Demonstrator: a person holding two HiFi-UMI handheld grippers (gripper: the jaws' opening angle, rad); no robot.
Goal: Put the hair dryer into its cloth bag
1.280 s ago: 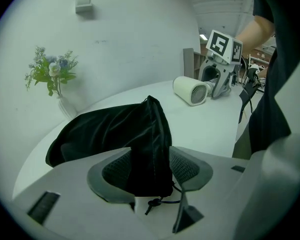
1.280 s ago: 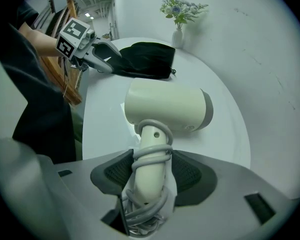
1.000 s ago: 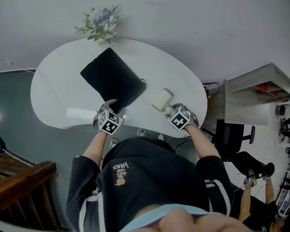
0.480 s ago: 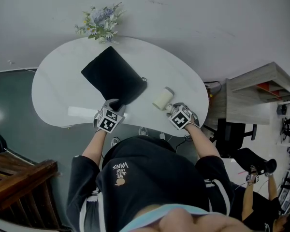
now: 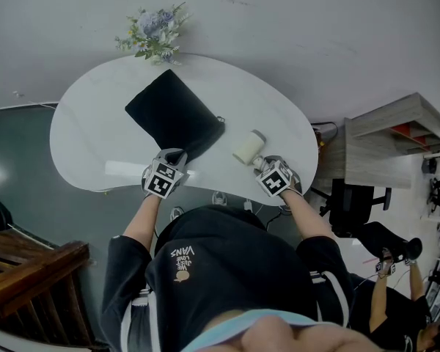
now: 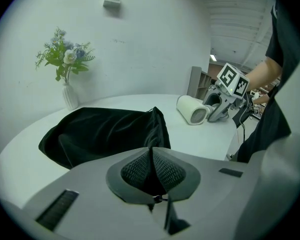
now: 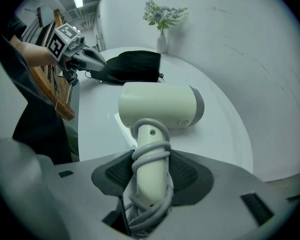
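A black cloth bag lies flat on the white oval table. My left gripper is at the bag's near corner. In the left gripper view its jaws are closing, and the pads meet on the hem of the bag. The cream hair dryer lies to the right of the bag. My right gripper is shut on the dryer's handle, which has its grey cord wound around it. The dryer's barrel rests on the table.
A vase of flowers stands at the table's far edge behind the bag. A wooden shelf unit and a black chair stand to the right. A dark wooden bench is at the lower left.
The left gripper's jaws have gone from spread apart to closed on the bag's near corner. The right gripper and the hair dryer have kept still.
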